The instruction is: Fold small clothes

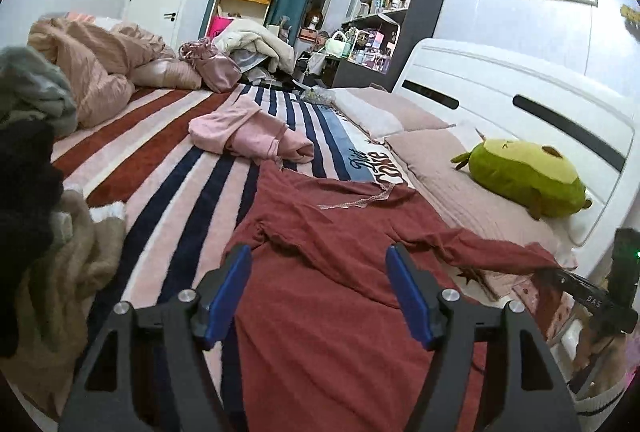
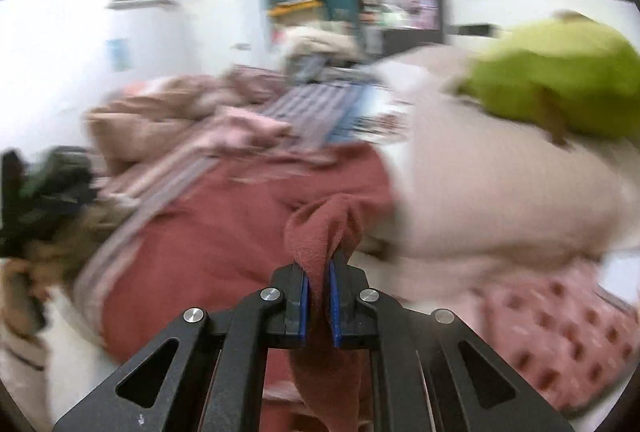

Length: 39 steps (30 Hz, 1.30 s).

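My right gripper [image 2: 319, 274] clamps the red garment [image 2: 224, 232]; my left gripper [image 1: 318, 288] hangs released above it. A one-sided lift may bunch the fabric.

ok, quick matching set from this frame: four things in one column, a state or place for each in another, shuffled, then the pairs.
1. left gripper
2. right gripper
3. crumpled pink garment
4. green plush toy

a. on the pale pillow by the white headboard
b. shut on the rust-red knit garment
c. open, nothing between the pads
d. bunched on the striped blanket

Pairs: 1-c, 2-b, 3-d, 4-a
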Motion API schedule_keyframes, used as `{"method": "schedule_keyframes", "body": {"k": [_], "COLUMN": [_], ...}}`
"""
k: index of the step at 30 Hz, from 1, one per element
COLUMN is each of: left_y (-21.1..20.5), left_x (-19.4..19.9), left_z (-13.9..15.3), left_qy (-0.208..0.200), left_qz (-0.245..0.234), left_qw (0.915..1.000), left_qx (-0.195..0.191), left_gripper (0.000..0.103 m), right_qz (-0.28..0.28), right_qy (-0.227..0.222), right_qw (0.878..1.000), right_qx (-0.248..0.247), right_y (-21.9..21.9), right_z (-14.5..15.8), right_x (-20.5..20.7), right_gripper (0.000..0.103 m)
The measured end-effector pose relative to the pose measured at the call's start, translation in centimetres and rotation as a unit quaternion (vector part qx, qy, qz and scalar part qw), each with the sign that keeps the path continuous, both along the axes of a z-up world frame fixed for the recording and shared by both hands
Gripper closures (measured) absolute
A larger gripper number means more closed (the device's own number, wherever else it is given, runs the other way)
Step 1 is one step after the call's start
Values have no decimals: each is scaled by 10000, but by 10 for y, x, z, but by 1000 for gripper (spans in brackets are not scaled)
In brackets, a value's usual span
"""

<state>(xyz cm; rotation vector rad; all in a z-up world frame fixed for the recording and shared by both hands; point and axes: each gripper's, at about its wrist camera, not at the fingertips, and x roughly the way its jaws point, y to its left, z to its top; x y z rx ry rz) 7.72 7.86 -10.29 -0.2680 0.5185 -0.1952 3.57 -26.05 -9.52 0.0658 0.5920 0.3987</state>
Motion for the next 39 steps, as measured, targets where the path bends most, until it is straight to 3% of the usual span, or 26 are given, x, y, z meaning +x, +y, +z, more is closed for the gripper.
{"method": "schedule_keyframes", "body": {"k": [3, 6, 7, 8, 11, 13, 16, 18, 22, 25, 27, 29, 30, 32, 35, 37, 39], "left_y": [5, 3, 3, 3, 0, -6, -16, -25, -53, -88, -104, -117, -118, -113, -90, -67, -51], "left_x": [-4, -9, -11, -12, -16, -17, -17, -17, -14, -6, -3, 3, 4, 3, -6, -6, -3], "left_z": [-2, -10, -12, -16, -25, -32, -42, -48, -66, -86, -95, -102, -102, -96, -73, -60, -53], "left_qy": [34, 93, 132, 183, 335, 465, 637, 716, 989, 1268, 1362, 1409, 1419, 1397, 1192, 1199, 1159], "left_qz": [-208, -251, -283, -342, -540, -649, -855, -1084, -1631, -1986, -1941, -1652, -1608, -1718, -1603, -1590, -1446], "left_qw": [9995, 9996, 9995, 9992, 9980, 9968, 9941, 9914, 9816, 9716, 9714, 9761, 9765, 9749, 9776, 9788, 9811], "left_qx": [-217, -103, -94, -103, -36, 91, 196, 156, -120, -209, -127, 134, 229, 236, 662, 480, 556], "left_gripper": [32, 31, 31, 30, 29, 28, 28, 28, 28, 28, 40, 90, 96, 98, 98, 98, 98], "right_qz": [766, 1374, 1480, 1549, 1781, 1785, 1696, 1526, 1267, 1037, 915, 844, 821, 800, 845, 842, 707], "right_qy": [175, 824, 1069, 1368, 1954, 1984, 1607, 1425, 1579, 1624, 1565, 1483, 1441, 1357, 1121, 979, 954], "right_qw": [9965, 9860, 9824, 9779, 9641, 9635, 9718, 9779, 9786, 9810, 9834, 9853, 9861, 9875, 9899, 9911, 9910], "right_qx": [300, 462, 403, 307, 227, 228, 310, 90, -363, -222, -92, -62, -64, -102, -207, -327, -617], "right_y": [50, 107, 123, 140, 159, 156, 124, 104, 75, 62, 53, 46, 43, 38, 33, 31, 32], "right_z": [5, -20, -33, -50, -85, -86, -66, -58, -74, -82, -79, -73, -70, -60, -43, -35, -32], "right_x": [10, 36, 43, 51, 57, 54, 35, 22, 0, -8, -12, -15, -17, -15, -2, 13, 40], "right_gripper": [98, 96, 90, 76, 68, 67, 47, 47, 47, 47, 47, 47, 47, 47, 47, 47, 47]}}
